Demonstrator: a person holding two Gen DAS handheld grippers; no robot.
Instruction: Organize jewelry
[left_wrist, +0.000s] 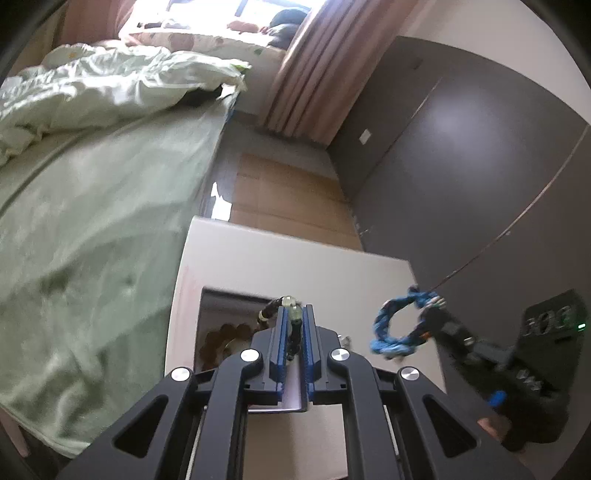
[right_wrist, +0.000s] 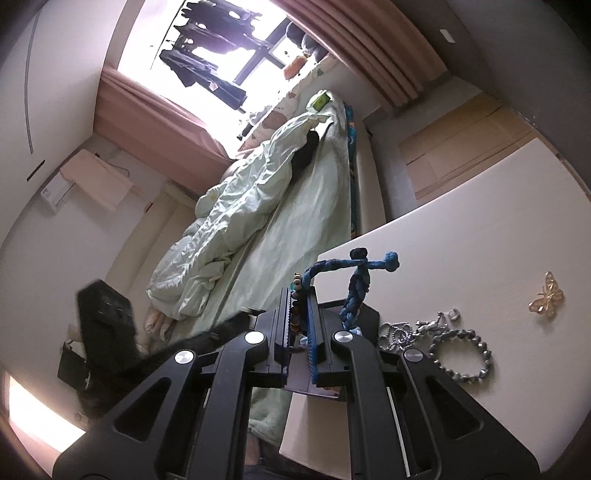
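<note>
My left gripper (left_wrist: 294, 314) is shut on a dark beaded bracelet with pale green beads (left_wrist: 288, 302), held above an open box (left_wrist: 221, 332) on the white table (left_wrist: 295, 258). A brown beaded bracelet (left_wrist: 218, 341) lies in the box. My right gripper (right_wrist: 297, 295) is shut on a blue braided bracelet (right_wrist: 356, 284), which loops out to its right; it also shows in the left wrist view (left_wrist: 395, 325) hanging from the right gripper (left_wrist: 434, 308). On the table lie a silver chain (right_wrist: 402, 332), a grey beaded bracelet (right_wrist: 461, 354) and a gold butterfly brooch (right_wrist: 546, 299).
A bed with pale green bedding (left_wrist: 92, 184) runs along the table's left side. A dark wardrobe wall (left_wrist: 480, 147) stands to the right. Wooden floor (left_wrist: 280, 199) lies beyond the table's far edge. Pink curtains (right_wrist: 369, 48) hang by the window.
</note>
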